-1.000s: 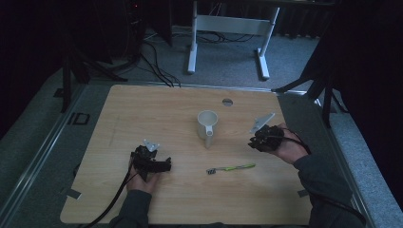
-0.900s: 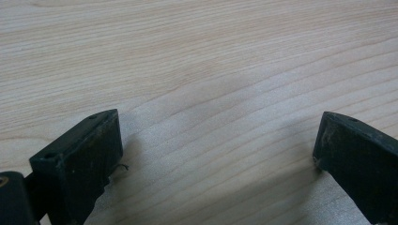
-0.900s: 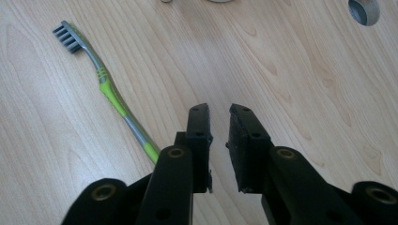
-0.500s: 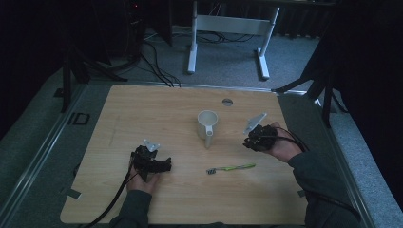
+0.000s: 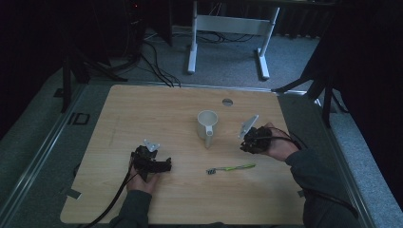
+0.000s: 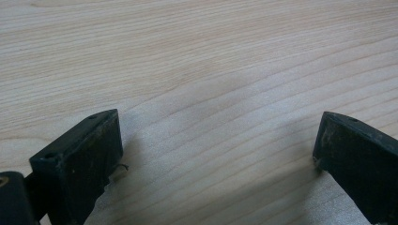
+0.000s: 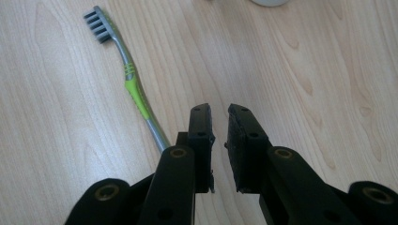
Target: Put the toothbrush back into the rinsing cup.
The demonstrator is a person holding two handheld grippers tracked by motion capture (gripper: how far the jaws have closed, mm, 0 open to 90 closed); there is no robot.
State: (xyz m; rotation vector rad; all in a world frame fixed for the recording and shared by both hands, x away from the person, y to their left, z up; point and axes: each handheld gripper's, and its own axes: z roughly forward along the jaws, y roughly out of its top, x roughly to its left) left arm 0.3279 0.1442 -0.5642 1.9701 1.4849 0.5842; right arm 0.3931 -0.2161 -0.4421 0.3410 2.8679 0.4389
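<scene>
A green and grey toothbrush [image 5: 230, 168] lies flat on the wooden table [image 5: 142, 114], bristles to the left; in the right gripper view the toothbrush [image 7: 133, 86] runs just left of the jaws. A white mug [image 5: 207, 124] stands upright behind it, handle towards the front. My right gripper [image 5: 247, 142] hovers right of the mug and above the toothbrush's handle end; in its own view the right gripper [image 7: 219, 112] is shut to a thin gap with nothing in it. My left gripper [image 5: 159, 164] rests at the front left. Its own view has the left gripper [image 6: 218, 136] wide open over bare wood.
A round cable hole [image 5: 227, 101] sits near the table's far edge. The mug's base [image 7: 270, 2] peeks in at the top of the right gripper view. Black cables trail from both grippers. A white desk frame [image 5: 228, 28] stands on the floor beyond the table.
My right gripper has moved left, closer to the mug and the toothbrush's handle end. The left gripper, mug and toothbrush have stayed put.
</scene>
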